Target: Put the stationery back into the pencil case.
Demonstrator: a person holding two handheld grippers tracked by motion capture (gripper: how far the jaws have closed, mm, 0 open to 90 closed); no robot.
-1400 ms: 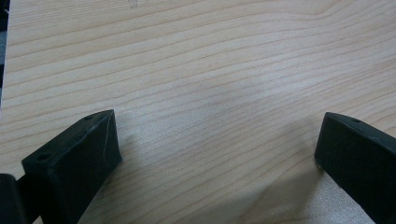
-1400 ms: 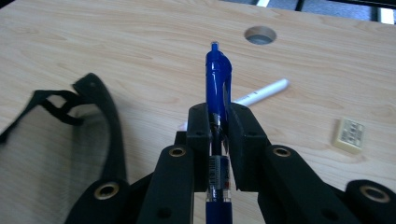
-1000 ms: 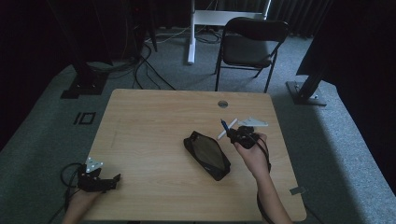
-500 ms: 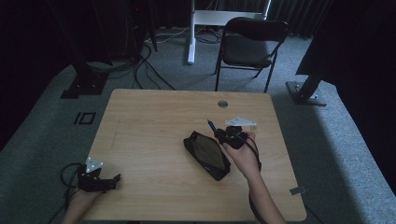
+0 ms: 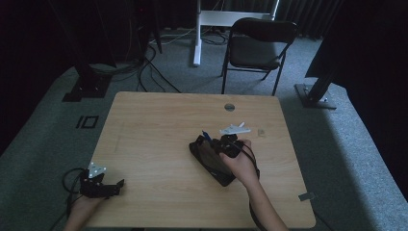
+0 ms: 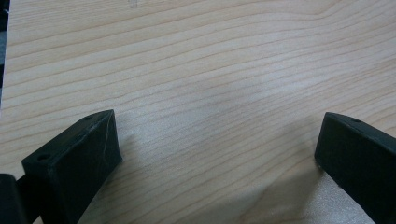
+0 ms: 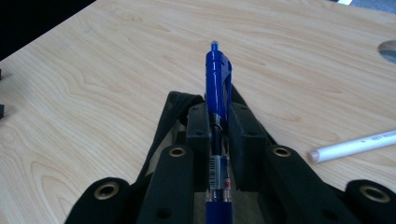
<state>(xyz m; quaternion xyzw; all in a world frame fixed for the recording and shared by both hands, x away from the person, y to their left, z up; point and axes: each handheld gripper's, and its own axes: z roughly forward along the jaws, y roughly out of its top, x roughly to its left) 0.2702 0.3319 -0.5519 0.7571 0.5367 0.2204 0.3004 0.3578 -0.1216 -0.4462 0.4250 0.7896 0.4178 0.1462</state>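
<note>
The left gripper point(image 5: 102, 185) rests idle at the counter's point(image 5: 159, 125) near left corner, jaws spread wide with only bare wood between them. At centre, the right gripper point(image 5: 226, 144) has slid in over the black pencil case point(image 5: 211, 163) since a second ago, jaws clamped on a blue pen point(image 7: 218, 88) whose clicker end juts out ahead of them. A white pen point(image 7: 355, 145) lies just right of those jaws. Dropping the blue pen into the case looks imminent.
</note>
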